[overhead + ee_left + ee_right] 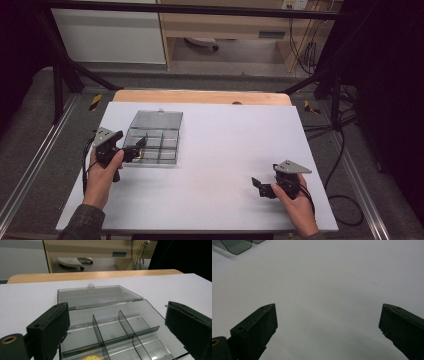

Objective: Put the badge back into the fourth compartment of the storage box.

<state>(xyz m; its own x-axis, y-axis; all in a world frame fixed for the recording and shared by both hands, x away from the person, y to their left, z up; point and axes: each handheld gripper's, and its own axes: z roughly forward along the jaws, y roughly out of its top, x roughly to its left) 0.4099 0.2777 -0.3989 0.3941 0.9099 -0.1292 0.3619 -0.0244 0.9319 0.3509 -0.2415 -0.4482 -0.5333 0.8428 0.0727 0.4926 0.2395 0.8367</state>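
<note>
While hovering at the near-left edge of the clear compartment box (pixel 152 137), left gripper (pixel 134 149) sits with jaws spread wide, holding nothing, straddling the box's front wall as seen along its own view. Lies on the left half of the white table sheet (pixel 220 150), well apart from the right gripper (pixel 260 186), which rests near the right front of the sheet, jaws likewise spread and empty over bare surface. Stands open, lid (pixel 97 295) folded back flat on the far side, hinge running along the rear wall, small round knob or catch at the lid's far edge. Divided inside by thin partitions (pixel 125 322) into small cells; something yellowish-orange (pixel 91 357) peeks up in the nearest cell at the bottom of the left gripper view, too cropped to identify. Judged light, rigid and rather brittle: thin transparent plastic, likely to slide easily on the smooth sheet and to skid away from a one-sided push. Smooth glossy walls probably slippery under the pads, so a firm but gentle pinch advisable, not a hard squeeze that could crack or flex a wall. Best holds, by the look of it: front wall or a side wall pinched across its thickness, or the lid's free edge near the knob for swinging it shut. Probably wise to steady the base with the other gripper while moving the lid.
</note>
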